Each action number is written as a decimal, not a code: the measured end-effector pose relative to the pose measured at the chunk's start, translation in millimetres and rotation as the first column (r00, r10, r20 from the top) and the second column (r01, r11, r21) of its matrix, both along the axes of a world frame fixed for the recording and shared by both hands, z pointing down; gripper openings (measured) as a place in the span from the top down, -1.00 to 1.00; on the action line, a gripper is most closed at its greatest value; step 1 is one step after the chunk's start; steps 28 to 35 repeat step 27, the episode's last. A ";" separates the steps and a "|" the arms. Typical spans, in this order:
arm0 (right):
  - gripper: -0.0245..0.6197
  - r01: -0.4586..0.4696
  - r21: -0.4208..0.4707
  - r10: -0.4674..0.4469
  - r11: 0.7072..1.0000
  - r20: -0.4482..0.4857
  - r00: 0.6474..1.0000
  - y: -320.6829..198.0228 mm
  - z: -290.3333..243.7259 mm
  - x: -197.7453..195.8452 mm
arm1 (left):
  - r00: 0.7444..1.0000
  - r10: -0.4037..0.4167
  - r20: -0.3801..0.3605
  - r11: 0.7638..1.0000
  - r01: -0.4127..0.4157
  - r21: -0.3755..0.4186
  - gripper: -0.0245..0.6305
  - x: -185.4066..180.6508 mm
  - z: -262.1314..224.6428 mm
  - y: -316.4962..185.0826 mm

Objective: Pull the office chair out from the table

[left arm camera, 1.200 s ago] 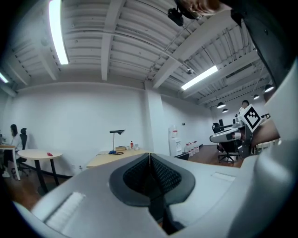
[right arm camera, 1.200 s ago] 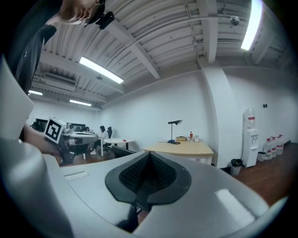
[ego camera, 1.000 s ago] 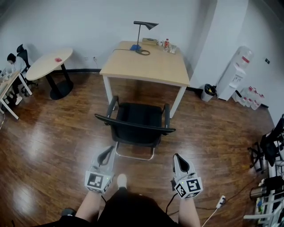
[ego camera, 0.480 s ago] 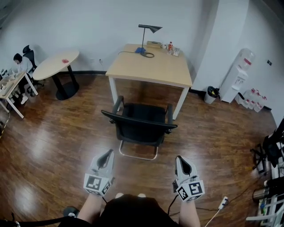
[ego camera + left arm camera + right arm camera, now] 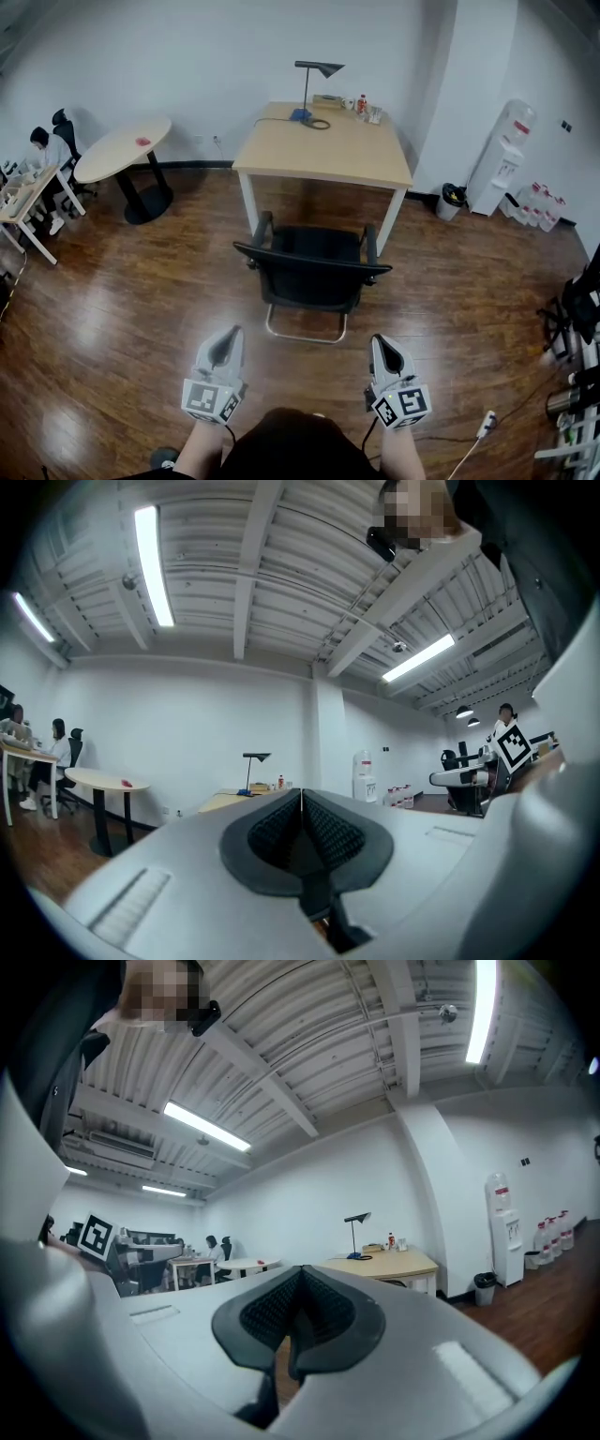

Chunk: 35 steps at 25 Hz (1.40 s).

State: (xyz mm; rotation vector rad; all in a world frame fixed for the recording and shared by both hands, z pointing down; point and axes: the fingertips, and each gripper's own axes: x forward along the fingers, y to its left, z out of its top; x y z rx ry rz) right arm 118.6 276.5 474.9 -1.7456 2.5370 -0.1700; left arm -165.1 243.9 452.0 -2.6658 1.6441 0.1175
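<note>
A black office chair (image 5: 313,269) on a chrome sled base stands in front of the light wooden table (image 5: 323,147), its backrest toward me and its seat partly under the table edge. My left gripper (image 5: 226,343) is shut and empty, held low over the floor, short of the chair's left side. My right gripper (image 5: 383,349) is also shut with nothing between its pads, short of the chair's right side. Both point level toward the table (image 5: 225,801) (image 5: 386,1263). The chair is hidden behind the jaws in both gripper views.
A black desk lamp (image 5: 312,86) and small bottles (image 5: 361,105) sit on the table's far end. An oval table (image 5: 125,150) and a seated person (image 5: 45,148) are at the left. A water dispenser (image 5: 503,152), a bin (image 5: 453,200) and cluttered shelving (image 5: 574,375) line the right.
The chair and table have slid rightward and slightly down in the head view. Both grippers have kept their pose low in the frame, still shut.
</note>
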 end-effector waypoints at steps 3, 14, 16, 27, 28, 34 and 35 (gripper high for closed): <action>0.89 0.001 0.004 -0.001 1.000 0.004 1.000 0.9 -2.0 -9.2 | 1.000 0.004 -0.006 1.000 -0.004 -0.005 0.91 -6.5 0.9 3.3; 0.89 -0.013 -0.006 0.013 1.000 -0.005 1.000 11.7 0.4 -19.4 | 0.999 0.034 0.008 0.999 -0.033 -0.024 0.91 -22.4 11.3 11.5; 0.89 -0.012 -0.004 0.012 1.000 -0.008 1.000 12.9 -0.9 -21.6 | 1.000 0.029 0.002 0.999 -0.029 -0.024 0.91 -26.4 11.1 11.0; 0.89 0.010 -0.004 -0.010 1.000 -0.023 1.000 16.2 -10.1 -26.0 | 1.000 0.025 -0.003 0.999 -0.025 -0.019 0.91 -30.9 4.5 12.5; 0.89 0.010 -0.004 -0.010 1.000 -0.023 1.000 16.2 -10.1 -26.0 | 1.000 0.025 -0.003 0.999 -0.025 -0.019 0.91 -30.9 4.5 12.5; 0.89 0.010 -0.004 -0.010 1.000 -0.023 1.000 16.2 -10.1 -26.0 | 1.000 0.025 -0.003 0.999 -0.025 -0.019 0.91 -30.9 4.5 12.5; 0.89 0.010 -0.004 -0.010 1.000 -0.023 1.000 16.2 -10.1 -26.0 | 1.000 0.025 -0.003 0.999 -0.025 -0.019 0.91 -30.9 4.5 12.5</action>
